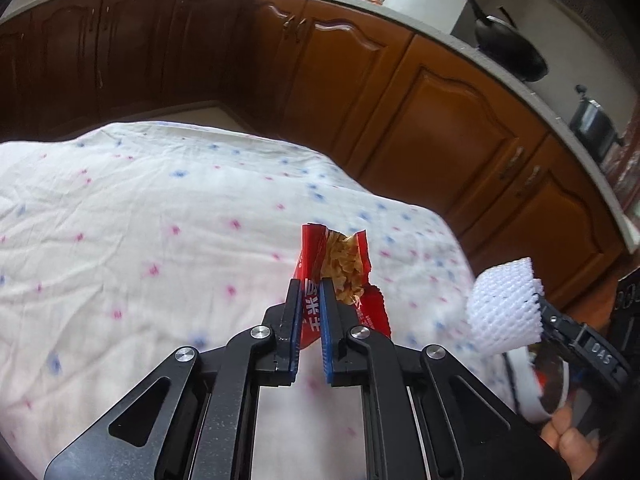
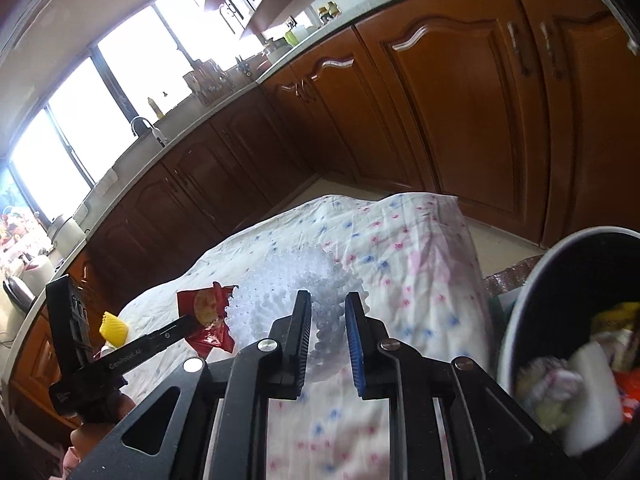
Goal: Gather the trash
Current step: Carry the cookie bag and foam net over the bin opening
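My left gripper (image 1: 310, 282) is shut on a red snack wrapper (image 1: 346, 268) with crumpled yellow contents, held above the floral cloth (image 1: 160, 220). The wrapper also shows in the right wrist view (image 2: 206, 314), at the tip of the left gripper (image 2: 192, 320). My right gripper (image 2: 328, 298) is shut on a white foam fruit net (image 2: 288, 284), held above the cloth (image 2: 420, 248). The net also shows in the left wrist view (image 1: 505, 306), at the right edge. A dark round bin (image 2: 532, 280) holding several pieces of trash is at the right.
Brown kitchen cabinets (image 1: 440, 120) run behind the cloth-covered table under a grey countertop (image 1: 360, 2) with a black pan (image 1: 508, 48) and a pot (image 1: 594, 124). A yellow foam piece (image 2: 114, 328) lies beyond the left gripper. A sink tap (image 2: 146, 128) stands under the window.
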`<state>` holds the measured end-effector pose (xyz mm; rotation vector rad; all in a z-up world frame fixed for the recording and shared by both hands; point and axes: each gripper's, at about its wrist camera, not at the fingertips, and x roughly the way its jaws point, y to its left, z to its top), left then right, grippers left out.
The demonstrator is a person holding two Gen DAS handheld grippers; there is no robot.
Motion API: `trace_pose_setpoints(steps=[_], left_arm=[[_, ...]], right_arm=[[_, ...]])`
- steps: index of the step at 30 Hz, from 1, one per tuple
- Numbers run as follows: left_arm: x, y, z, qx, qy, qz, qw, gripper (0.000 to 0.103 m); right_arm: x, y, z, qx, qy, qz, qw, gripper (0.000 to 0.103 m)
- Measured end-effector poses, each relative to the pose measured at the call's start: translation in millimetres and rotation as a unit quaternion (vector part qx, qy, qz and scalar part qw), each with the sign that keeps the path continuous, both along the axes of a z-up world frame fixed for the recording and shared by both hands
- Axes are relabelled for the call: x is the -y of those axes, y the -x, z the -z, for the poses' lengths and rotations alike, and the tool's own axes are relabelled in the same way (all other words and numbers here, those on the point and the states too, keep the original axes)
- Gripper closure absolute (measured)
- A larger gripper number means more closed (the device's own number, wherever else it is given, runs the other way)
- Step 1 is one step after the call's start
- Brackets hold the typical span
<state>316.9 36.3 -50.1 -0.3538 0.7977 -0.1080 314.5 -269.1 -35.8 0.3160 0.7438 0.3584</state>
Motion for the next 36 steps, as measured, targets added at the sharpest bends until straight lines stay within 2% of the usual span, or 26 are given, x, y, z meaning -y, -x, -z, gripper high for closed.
trace_pose_setpoints(steps=[7,16,27,36], left_arm=[[24,39,-13,0.015,0.017,0.027,0.9994,0.096],[73,79,-27,0.026,0.024,0.085,0.9957,0.096],[125,100,-40,0.033,0.013,0.136,0.9901,0.096],[164,109,-52,0.042,0.000,0.168,0.9849,0.096]], right_arm=[[27,43,-1,0.008,0.004,0.017,1.000,0.086],[68,87,-7,0.009,0.004,0.045,0.999,0.085],[112,122,-17,0.025,-0.005,0.089,0.996,0.085],[147,134,-19,0.031,-0.012,0.122,0.992,0.085]])
